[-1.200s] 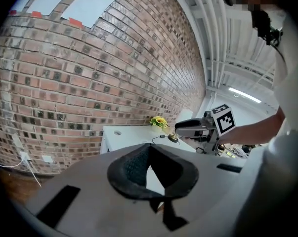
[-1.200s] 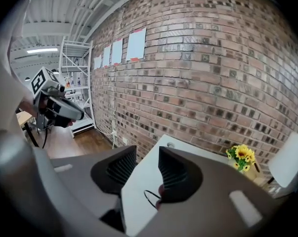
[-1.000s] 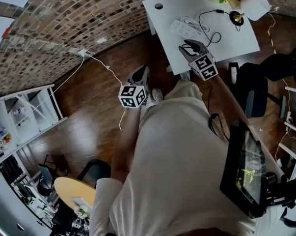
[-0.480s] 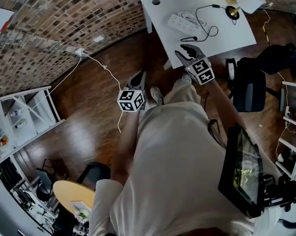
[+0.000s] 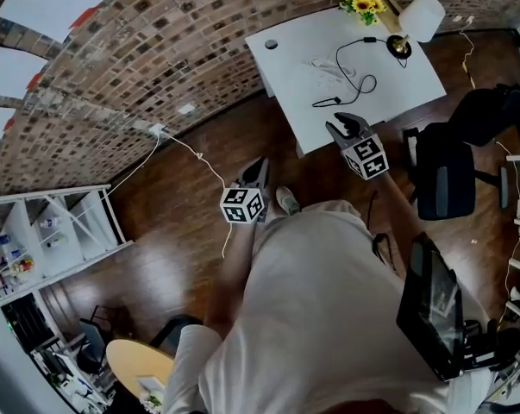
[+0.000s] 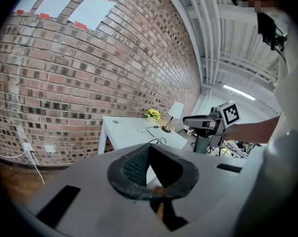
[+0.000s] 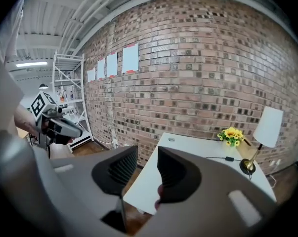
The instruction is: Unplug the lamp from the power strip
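The white-shaded brass lamp (image 5: 420, 17) stood on the white worktop (image 5: 406, 80), the plug (image 5: 316, 104) of its black cord (image 5: 363, 76) lying apart from the white power strip (image 5: 322, 64). Job seemingly done, the right claw (image 7: 148, 157) hung back empty, jaws apart but closing; the left claw (image 6: 148, 147) was shut on nothing

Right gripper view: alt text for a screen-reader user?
Right gripper, its empty fingers apart and closing, aimed at a white table against a brick wall. A lamp and sunflowers stand at the table's far end.
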Demonstrator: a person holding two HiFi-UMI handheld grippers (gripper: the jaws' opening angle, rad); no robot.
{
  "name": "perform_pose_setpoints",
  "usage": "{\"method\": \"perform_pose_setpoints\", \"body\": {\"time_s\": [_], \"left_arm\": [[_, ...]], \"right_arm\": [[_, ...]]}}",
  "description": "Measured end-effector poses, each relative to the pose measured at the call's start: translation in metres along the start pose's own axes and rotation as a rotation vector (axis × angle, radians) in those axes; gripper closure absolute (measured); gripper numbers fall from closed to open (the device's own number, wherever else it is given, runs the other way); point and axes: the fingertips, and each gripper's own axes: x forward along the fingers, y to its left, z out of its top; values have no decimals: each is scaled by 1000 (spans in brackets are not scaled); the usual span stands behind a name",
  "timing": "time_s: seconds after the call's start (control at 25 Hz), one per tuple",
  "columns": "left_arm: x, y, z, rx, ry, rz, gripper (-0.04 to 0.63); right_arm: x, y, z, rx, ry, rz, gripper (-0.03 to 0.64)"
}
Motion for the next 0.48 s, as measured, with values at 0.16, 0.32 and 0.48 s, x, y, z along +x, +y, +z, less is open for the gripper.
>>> {"method": "perform_pose_setpoints", "body": {"time_s": [0.16,0.32,0.48], "left_arm": [[11,-35,6,14,11,-17,592],[19,-72,2,22,21,-29,592],[25,-107,-7,27,26,-25,592]], "right_arm": [[-37,-25,-16,28,2,-25,506],[-75,-44,-45,76,17,-46,506],[-111,-61,-75,110,32,-55,506]]}}
